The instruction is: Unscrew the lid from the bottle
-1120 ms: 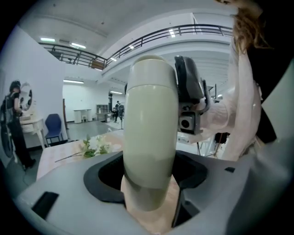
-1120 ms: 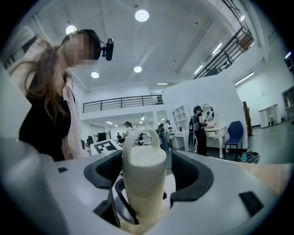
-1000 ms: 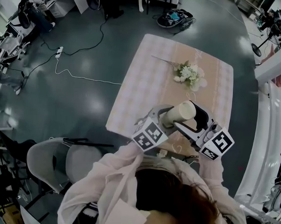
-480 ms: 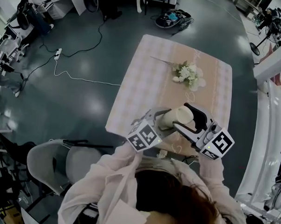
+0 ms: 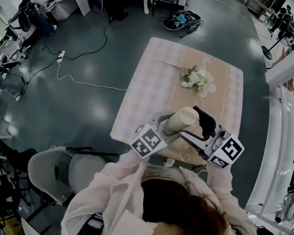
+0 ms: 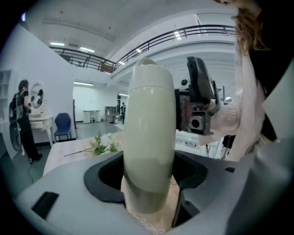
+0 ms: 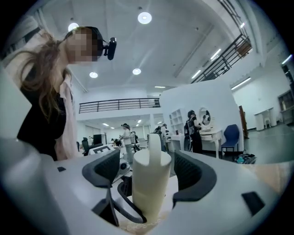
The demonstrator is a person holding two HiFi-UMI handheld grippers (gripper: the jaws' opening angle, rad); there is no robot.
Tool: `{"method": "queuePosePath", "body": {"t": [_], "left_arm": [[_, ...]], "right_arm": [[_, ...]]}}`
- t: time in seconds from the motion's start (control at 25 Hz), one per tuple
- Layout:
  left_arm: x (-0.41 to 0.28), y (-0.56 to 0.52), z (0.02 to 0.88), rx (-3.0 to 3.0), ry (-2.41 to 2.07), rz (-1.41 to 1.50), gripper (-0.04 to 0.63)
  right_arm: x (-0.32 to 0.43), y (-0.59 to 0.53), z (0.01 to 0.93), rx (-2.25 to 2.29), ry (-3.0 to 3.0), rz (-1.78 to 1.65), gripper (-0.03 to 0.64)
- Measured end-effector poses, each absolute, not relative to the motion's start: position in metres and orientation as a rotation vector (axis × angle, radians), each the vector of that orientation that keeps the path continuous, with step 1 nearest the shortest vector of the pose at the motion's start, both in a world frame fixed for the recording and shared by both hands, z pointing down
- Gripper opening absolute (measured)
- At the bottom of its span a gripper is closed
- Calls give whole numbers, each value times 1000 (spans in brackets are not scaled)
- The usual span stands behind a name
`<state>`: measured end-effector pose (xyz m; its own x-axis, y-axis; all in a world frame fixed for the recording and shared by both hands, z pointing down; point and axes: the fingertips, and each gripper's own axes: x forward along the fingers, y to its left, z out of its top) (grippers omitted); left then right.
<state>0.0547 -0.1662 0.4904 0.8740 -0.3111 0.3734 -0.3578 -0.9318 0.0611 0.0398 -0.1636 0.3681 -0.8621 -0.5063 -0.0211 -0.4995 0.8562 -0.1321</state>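
Observation:
A tall cream bottle (image 5: 182, 119) with a cream lid (image 7: 153, 151) is held above the near end of the table (image 5: 153, 85). My left gripper (image 5: 170, 124) is shut on its lower body, and its dark pads (image 6: 106, 176) press both sides of the bottle (image 6: 149, 133). My right gripper (image 5: 199, 128) comes in from the right at the bottle's top. Its jaws have just been opening, and in the right gripper view the bottle (image 7: 148, 188) stands between them with a gap on each side of the right gripper (image 7: 149, 172).
A bunch of white flowers (image 5: 197, 78) lies at the far end of the table, also seen as flowers (image 6: 103, 143) in the left gripper view. A grey chair (image 5: 57, 166) stands near left. Cables (image 5: 76, 77) and a bag (image 5: 183, 19) lie on the floor.
The bottle's top has shifted a little to the left and the left gripper's marker cube has slid slightly left with it. The right gripper has stayed about where it was.

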Motion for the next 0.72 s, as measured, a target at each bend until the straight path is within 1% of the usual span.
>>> {"method": "queuePosePath", "body": {"t": [0.16,0.2,0.24,0.28,0.4,0.64,0.72], "left_arm": [[52,-171,492,2864,-630,536,319],[53,-170,493,2864,-625,542,319],[54,-168,493,2867,-614,546,319],[55,-167,494,2870,-597,547,319],[58,-163,491,2891,-515,538,319],[61,-147,480,2981,-223,529,319],[59,-145,478,2994,-178,506,319]], "right_arm": [[43,-174,371,-1086,2871,-211,360],[44,-176,372,-1116,2865,-199,340],[45,-177,372,-1122,2865,-191,302],[46,-177,372,-1105,2871,-186,279],[46,-173,369,-953,2926,-166,279],[39,-151,356,-483,3082,-2,278],[36,-149,353,-423,3081,14,278]]}}
